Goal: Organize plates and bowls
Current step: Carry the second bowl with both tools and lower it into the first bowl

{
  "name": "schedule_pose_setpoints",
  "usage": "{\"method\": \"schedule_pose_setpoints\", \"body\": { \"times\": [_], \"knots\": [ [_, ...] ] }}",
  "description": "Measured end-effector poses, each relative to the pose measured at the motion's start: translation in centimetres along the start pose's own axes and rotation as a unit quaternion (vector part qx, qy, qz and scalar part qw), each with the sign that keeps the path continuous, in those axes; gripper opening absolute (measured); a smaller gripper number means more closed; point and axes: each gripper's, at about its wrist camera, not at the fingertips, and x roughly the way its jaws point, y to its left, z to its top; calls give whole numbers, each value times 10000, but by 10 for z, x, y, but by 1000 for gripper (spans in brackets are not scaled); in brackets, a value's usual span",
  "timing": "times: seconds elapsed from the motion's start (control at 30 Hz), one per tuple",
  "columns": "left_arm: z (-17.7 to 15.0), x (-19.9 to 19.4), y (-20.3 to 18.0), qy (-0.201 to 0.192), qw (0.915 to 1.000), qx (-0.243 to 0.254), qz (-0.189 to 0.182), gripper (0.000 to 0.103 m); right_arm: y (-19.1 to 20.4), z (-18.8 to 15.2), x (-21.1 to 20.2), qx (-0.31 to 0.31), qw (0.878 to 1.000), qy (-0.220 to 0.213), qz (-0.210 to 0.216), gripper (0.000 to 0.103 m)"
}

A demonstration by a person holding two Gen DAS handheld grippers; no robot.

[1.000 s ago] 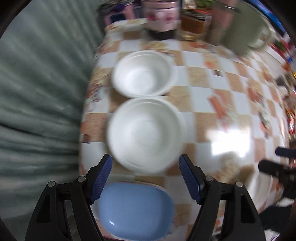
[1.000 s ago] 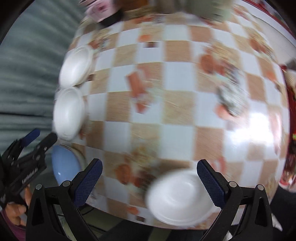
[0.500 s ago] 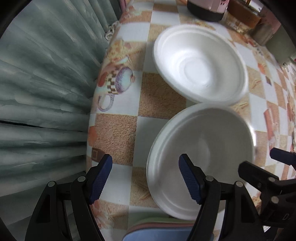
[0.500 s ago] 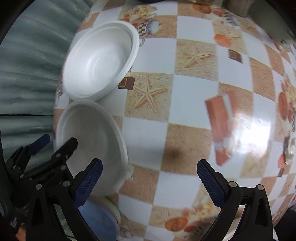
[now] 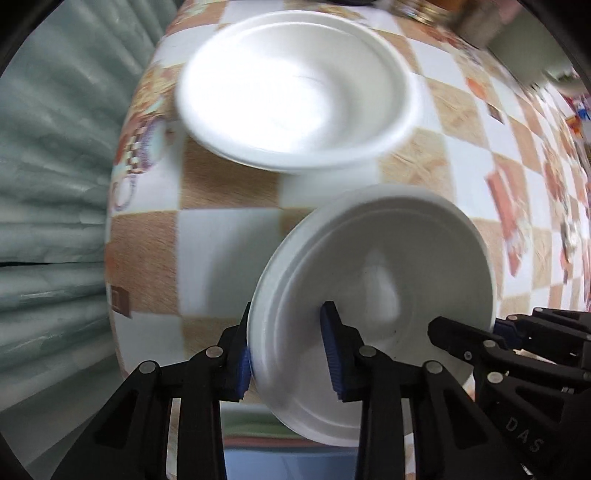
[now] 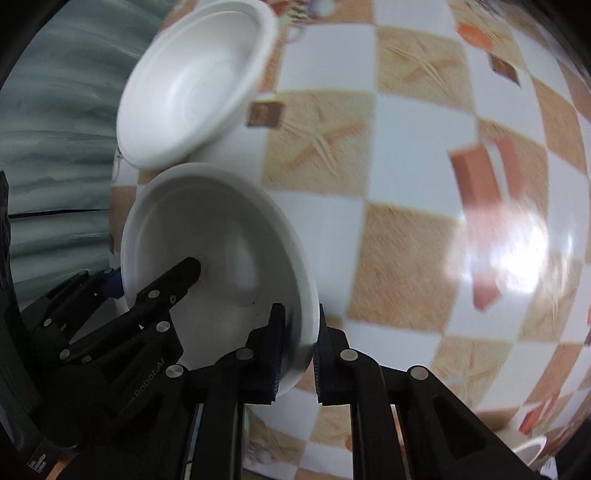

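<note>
A white foam bowl (image 5: 384,266) (image 6: 221,236) is held by both grippers near the table's left edge. My left gripper (image 5: 288,347) is shut on its left rim; it also shows in the right wrist view (image 6: 155,288). My right gripper (image 6: 299,350) is shut on its right rim; it also shows in the left wrist view (image 5: 495,336). A second white foam bowl (image 5: 295,88) (image 6: 192,85) sits on the table just beyond, touching or nearly touching the held one. A blue plate (image 5: 295,465) lies under my left gripper, mostly hidden.
The table has a checkered orange and white cloth (image 5: 229,251) (image 6: 406,155). A grey-green curtain (image 5: 48,184) (image 6: 55,129) hangs beyond its left edge. Blurred containers (image 5: 443,14) stand at the far end. A white dish rim (image 6: 532,450) shows at the lower right.
Both grippers have moved in and shut on opposite rims of the nearer white bowl. They were open half a second ago.
</note>
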Motion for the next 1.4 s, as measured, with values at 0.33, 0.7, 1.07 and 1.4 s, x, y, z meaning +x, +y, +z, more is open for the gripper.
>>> {"method": "schedule_pose_setpoints", "body": {
  "times": [0.33,0.7,1.07,1.4],
  "knots": [
    [-45,-49,-83,-324,9960,827,52,36,-63,-70,-58,243,9995,-178,96,16],
    [-97,-97,-210,-655,9757,2087,-150,36,-164,-181,-121,1133,9922,-527,47,19],
    [-119,-75,-273,-283,9607,2761,-84,36,-203,-214,-112,1668,9842,-593,-98,19],
    [-124,-58,-282,-184,9602,2785,115,38,-207,-206,-92,1598,9858,-495,-170,19]
  ]
}}
